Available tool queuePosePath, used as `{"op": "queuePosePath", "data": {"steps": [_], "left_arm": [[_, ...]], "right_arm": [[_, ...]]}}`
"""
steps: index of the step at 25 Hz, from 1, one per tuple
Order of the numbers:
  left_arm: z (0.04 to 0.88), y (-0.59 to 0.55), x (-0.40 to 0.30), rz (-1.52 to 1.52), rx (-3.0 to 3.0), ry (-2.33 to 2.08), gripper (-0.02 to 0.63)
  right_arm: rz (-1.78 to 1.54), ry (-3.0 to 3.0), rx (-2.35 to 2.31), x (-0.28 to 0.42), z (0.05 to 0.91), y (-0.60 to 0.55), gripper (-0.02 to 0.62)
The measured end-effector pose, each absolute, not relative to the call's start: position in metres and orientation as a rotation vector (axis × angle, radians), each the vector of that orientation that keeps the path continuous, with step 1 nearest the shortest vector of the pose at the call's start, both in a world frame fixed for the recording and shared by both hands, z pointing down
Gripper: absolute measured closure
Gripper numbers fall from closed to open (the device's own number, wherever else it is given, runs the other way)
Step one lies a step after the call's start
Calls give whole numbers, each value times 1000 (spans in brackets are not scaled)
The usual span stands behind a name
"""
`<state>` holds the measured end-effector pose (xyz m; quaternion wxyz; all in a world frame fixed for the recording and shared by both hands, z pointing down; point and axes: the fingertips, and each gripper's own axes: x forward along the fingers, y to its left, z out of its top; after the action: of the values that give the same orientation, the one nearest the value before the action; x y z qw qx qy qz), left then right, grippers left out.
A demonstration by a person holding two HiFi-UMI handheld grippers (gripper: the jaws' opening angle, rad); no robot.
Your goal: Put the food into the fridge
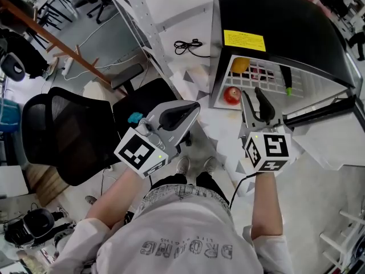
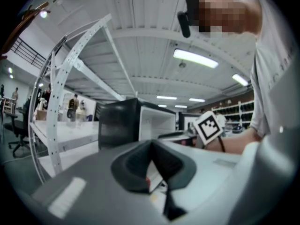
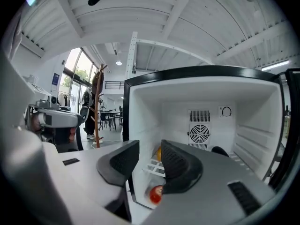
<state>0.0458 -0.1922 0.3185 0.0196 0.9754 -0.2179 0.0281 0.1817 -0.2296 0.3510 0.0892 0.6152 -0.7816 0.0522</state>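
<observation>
A small black fridge (image 1: 274, 27) stands with its door (image 1: 322, 112) swung wide. On its wire shelf lie a yellow fruit (image 1: 240, 65) and a green item (image 1: 288, 88); a red apple (image 1: 232, 95) sits on the floor of the compartment by the front edge. My right gripper (image 1: 254, 96) hovers just in front of the opening, open, with nothing between its fingers. In the right gripper view the apple (image 3: 156, 194) and the yellow fruit (image 3: 159, 153) show beyond the right gripper (image 3: 150, 150). My left gripper (image 1: 193, 111) is held to the left of the fridge, shut and empty (image 2: 151, 146).
A black mesh office chair (image 1: 68, 130) stands at my left. A perforated metal rack (image 1: 137, 16) rises behind it. A black cable (image 1: 188, 44) lies on the floor left of the fridge. The person's shoes (image 1: 197, 165) are below the grippers.
</observation>
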Motion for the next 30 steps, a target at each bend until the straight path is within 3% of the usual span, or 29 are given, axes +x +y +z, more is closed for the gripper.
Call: {"op": "queuePosePath", "data": {"steps": [14, 30], "left_arm": [[315, -195, 45, 88, 3058, -570, 600], [315, -203, 42, 88, 3062, -524, 600]], "right_arm": [[180, -2300, 1889, 176, 352, -204, 543], [204, -2279, 1941, 173, 350, -195, 591]]}}
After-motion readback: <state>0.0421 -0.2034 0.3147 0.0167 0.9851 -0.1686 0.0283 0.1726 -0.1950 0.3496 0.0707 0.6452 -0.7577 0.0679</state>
